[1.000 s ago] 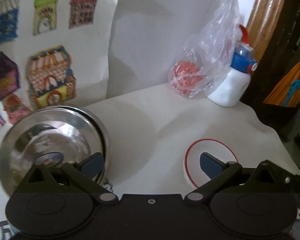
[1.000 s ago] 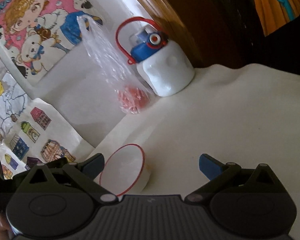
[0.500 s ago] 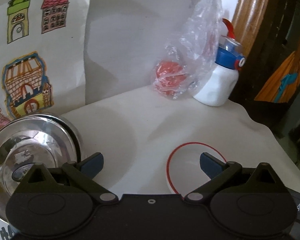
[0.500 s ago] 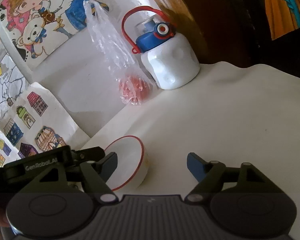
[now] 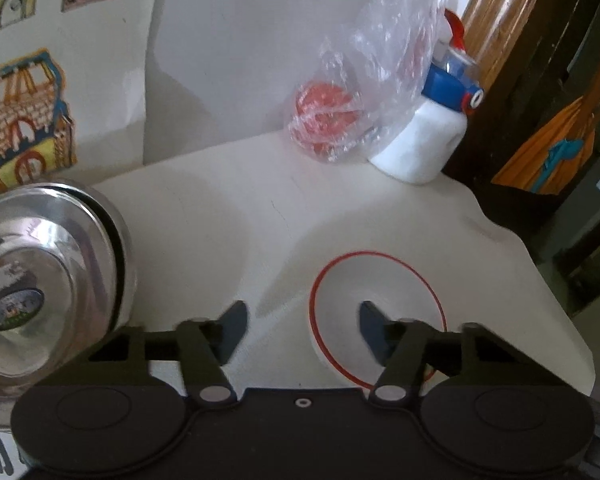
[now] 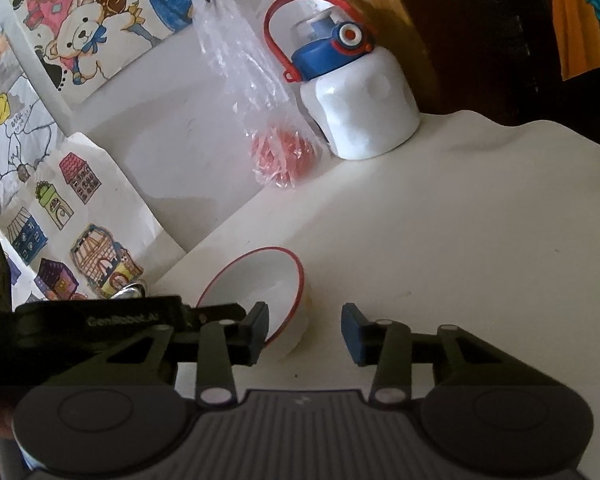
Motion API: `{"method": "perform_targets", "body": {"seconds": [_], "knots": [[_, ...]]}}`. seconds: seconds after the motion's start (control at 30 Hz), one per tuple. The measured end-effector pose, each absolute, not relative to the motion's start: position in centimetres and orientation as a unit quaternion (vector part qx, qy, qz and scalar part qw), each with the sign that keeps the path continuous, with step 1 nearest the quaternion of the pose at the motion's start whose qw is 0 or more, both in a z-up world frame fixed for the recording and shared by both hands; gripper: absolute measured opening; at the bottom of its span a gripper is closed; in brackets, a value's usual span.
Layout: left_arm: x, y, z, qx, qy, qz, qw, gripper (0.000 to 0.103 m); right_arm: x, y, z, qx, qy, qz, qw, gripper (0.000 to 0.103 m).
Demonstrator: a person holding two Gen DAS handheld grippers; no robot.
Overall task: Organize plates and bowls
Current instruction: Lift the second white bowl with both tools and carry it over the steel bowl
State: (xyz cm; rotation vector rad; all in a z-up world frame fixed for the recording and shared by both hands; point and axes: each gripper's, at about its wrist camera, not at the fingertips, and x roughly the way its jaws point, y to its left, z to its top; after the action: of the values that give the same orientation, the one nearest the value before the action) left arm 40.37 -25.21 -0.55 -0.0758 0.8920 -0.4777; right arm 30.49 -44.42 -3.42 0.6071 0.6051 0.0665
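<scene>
Bowl work is at the approach stage: the white bowl with the red rim [image 5: 374,312] sits on the pale tabletop [image 5: 228,216] near its front right edge, well apart from the stacked steel bowls [image 5: 40,284] at the left edge. The left gripper [image 5: 302,330] hangs over the white bowl's left rim, one blue pad inside the bowl and the other outside on bare tabletop; its jaws have just been closing and stand half spread, with the rim between them but, as far as I can judge, not yet pinched. The right gripper [image 6: 305,334] hovers just to the right of the same bowl, jaws also just narrowed and half spread, nothing between them. Next, I judge, the left pads must close onto the rim wall squarely, since a thin tilted rim could slip, before the bowl is carried toward the steel stack. Against the back wall stand a clear plastic bag [image 5: 364,92] with something red inside and a white bottle [image 5: 424,148]. Compared with a second ago, both grippers were fully spread, and the steel bowls sat nearer the middle of the left view.
</scene>
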Motion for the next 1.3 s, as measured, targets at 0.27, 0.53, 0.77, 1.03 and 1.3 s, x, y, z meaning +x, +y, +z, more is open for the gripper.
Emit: {"method": "perform_targets", "body": {"seconds": [0.27, 0.53, 0.77, 1.03, 1.3], "knots": [[40.6, -25.5, -0.8, -0.043, 0.448, -0.239, 0.86, 0.019, 30.7, -43.8, -3.1, 0.294, 0.297, 0.032, 0.908, 0.023], [38.9, -24.9, -0.2, -0.049, 0.451, -0.238, 0.859, 0.013, 29.0, -43.3, -3.3, 0.303, 0.305, 0.014, 0.903, 0.013], [35.7, -23.4, 0.4, -0.055, 0.449, -0.242, 0.859, 0.009, 25.4, -41.4, -1.9, 0.279, 0.305, -0.007, 0.91, 0.009], [31.0, -18.7, 3.7, -0.081, 0.424, -0.257, 0.865, 0.009, 20.6, -37.0, 3.5, 0.248, 0.288, 0.021, 0.925, 0.009], [24.5, -12.1, 9.1, -0.086, 0.367, -0.237, 0.896, 0.009, 17.1, -30.8, 8.1, 0.223, 0.266, 0.075, 0.935, 0.009]]}}
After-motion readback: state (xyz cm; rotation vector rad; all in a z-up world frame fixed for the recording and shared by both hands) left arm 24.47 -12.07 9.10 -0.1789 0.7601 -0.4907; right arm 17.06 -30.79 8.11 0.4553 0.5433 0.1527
